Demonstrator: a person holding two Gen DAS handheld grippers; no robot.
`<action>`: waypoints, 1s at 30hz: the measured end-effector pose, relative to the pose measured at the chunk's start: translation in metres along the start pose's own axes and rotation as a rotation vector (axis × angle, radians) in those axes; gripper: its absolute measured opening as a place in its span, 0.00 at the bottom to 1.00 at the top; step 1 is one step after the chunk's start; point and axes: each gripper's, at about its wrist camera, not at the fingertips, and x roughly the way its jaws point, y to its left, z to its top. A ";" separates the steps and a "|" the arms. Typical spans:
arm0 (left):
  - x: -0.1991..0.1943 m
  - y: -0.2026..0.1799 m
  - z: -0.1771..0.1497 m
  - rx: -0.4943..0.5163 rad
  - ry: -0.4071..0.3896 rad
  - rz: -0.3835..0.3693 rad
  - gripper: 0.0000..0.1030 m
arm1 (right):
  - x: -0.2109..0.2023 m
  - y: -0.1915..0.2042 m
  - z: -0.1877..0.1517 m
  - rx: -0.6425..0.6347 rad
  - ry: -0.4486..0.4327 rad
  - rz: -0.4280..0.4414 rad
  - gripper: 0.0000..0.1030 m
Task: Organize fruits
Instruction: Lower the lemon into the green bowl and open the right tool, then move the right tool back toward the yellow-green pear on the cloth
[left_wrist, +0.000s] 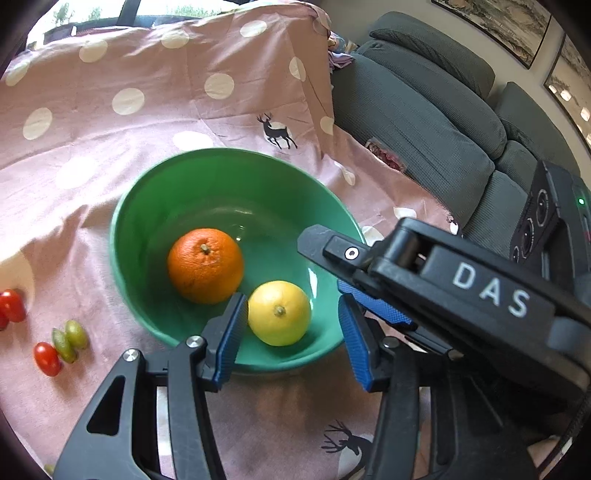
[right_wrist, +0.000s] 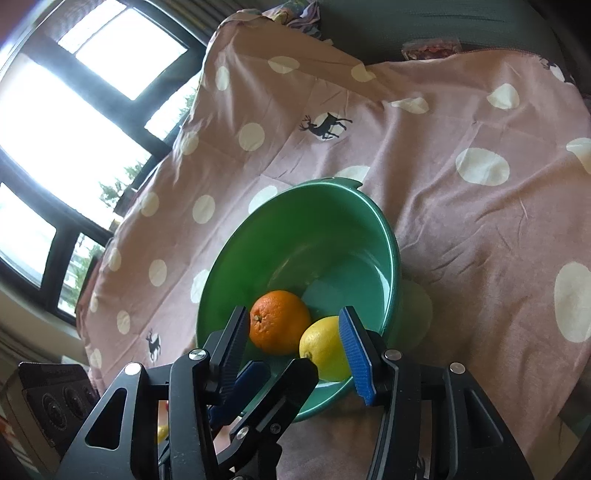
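- In the left wrist view, the left hand-held gripper (left_wrist: 291, 336) fills the bottom of the frame, its blue-padded jaws spread with nothing pinched; they hang over the near rim of the green bowl (left_wrist: 147, 206), and the lemon (left_wrist: 279, 313) shows in the gap between them.
- The right hand-held gripper (left_wrist: 345, 273) reaches in from the right edge of that frame, over the bowl's right side. From its own wrist view, the right hand-held gripper (right_wrist: 293, 343) is also spread and grips nothing, with the lemon (right_wrist: 321, 349) and the orange (right_wrist: 279, 322) seen between its pads.
- The green bowl (right_wrist: 295, 229) sits on a pink polka-dot cloth (left_wrist: 110, 147) printed with small deer, which covers the desk.
- Inside the bowl, the orange (left_wrist: 205, 265) lies at centre frame, the lemon just below and right of it, the two touching or nearly so.
- At the lower left of the left wrist view, outside the bowl, lie red cherry tomatoes (left_wrist: 47, 359) and green grapes (left_wrist: 70, 339) on the cloth.
- Further back, at upper right, stands a grey sofa (left_wrist: 424, 110), with framed pictures (left_wrist: 498, 22) on the wall.
- In the right wrist view a window (right_wrist: 74, 110) fills the upper left.
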 end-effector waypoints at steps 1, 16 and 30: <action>-0.005 0.002 -0.001 -0.007 -0.008 0.006 0.50 | 0.000 0.000 0.000 -0.003 -0.001 0.000 0.52; -0.109 0.061 -0.027 -0.227 -0.194 0.242 0.64 | -0.003 0.025 -0.012 -0.101 -0.006 -0.024 0.51; -0.196 0.140 -0.078 -0.484 -0.295 0.594 0.76 | -0.011 0.100 -0.051 -0.317 -0.020 0.017 0.51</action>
